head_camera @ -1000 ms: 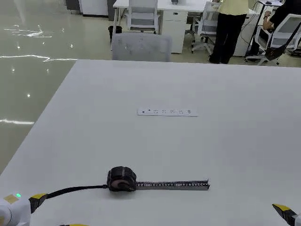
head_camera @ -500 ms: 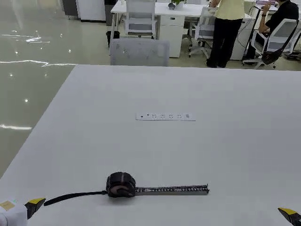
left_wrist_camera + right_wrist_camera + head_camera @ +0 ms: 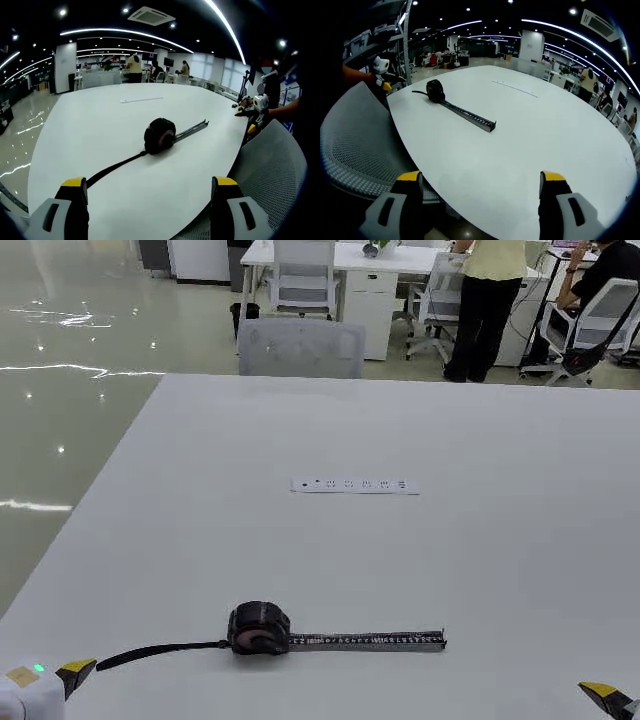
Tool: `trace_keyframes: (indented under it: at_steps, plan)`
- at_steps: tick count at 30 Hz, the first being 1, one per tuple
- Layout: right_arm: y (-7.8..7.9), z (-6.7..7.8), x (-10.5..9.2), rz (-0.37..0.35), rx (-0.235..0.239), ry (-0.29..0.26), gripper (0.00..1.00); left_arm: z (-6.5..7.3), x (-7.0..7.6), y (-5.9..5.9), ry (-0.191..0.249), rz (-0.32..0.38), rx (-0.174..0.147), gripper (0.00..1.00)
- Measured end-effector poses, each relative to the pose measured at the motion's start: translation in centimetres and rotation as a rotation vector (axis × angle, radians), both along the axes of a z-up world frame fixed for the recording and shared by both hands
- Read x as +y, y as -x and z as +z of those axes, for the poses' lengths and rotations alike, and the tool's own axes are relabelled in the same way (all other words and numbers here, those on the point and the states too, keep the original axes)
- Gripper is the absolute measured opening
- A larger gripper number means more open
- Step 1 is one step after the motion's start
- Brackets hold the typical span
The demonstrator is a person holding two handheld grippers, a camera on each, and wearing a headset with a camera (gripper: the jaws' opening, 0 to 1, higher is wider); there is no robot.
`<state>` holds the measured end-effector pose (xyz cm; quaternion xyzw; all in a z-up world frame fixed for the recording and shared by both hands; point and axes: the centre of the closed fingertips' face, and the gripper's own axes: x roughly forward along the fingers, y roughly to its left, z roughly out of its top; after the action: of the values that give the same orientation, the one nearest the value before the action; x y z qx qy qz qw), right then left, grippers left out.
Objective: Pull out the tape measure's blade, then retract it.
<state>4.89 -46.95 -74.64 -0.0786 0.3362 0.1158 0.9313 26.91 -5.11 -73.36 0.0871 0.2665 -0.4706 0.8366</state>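
Observation:
A black tape measure [image 3: 258,628] lies near the front of the white table [image 3: 400,550]. Its blade [image 3: 370,641] is drawn out flat to the right, and a black strap [image 3: 160,650] trails left. The left gripper's yellow fingertip [image 3: 76,671] sits just past the strap's end at the near left corner. In the left gripper view my left gripper [image 3: 150,184] is open and empty, short of the case [image 3: 160,135]. My right gripper [image 3: 482,177] is open too, off the table's edge and well short of the blade's tip [image 3: 490,126]. Its yellow fingertip [image 3: 603,695] shows at bottom right.
A white power strip [image 3: 355,485] lies mid-table. A grey chair [image 3: 300,348] stands at the far edge, with desks and people [image 3: 485,300] behind it. A grey mesh seat [image 3: 360,145] is below the near edge, beside the grippers.
The left gripper has drawn back a little toward the near left corner. The tape measure and its drawn-out blade lie as before. The head view has shifted slightly.

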Motion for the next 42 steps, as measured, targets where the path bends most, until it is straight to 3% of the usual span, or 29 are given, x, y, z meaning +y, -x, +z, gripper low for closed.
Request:
trace_keyframes:
  at_steps: [4,8,12,15,19,25,29,33,36,42]
  plan:
    - [-0.4,0.6,-0.1,0.014,-0.004,0.013,0.97,0.1,-0.1,-0.3,0.007,0.005,-0.001,1.00]
    - [0.0,0.3,-0.6,0.011,0.007,0.056,1.00,0.3,-0.4,-0.8,0.018,0.024,-0.002,1.00]
    - [0.4,0.1,-0.7,0.003,0.010,0.040,1.00,0.3,-0.8,-1.4,0.018,0.037,-0.008,1.00]
    - [0.5,0.2,-0.6,0.040,-0.006,0.081,0.99,0.7,-1.3,-1.5,0.012,0.032,-0.017,1.00]
    - [0.4,0.3,-0.5,0.039,0.005,0.065,1.00,1.2,-1.6,-2.0,0.013,0.047,-0.023,1.00]
    - [-0.3,0.1,0.5,0.058,0.015,0.050,1.00,1.5,-2.0,-1.0,0.010,0.026,-0.031,1.00]
    - [-0.6,0.6,0.6,0.062,0.013,0.058,1.00,1.5,-2.0,-0.2,0.003,0.043,0.006,1.00]
    - [-0.6,1.0,0.9,0.086,0.025,0.052,1.00,2.4,-2.9,0.5,0.032,0.050,0.013,1.00]
    - [-0.5,0.9,1.0,0.119,0.049,0.072,0.99,2.5,-3.5,0.5,0.032,0.059,0.013,1.00]
    - [-1.6,1.6,0.6,0.158,0.049,0.095,0.99,2.7,-4.8,0.4,0.011,0.058,0.004,1.00]
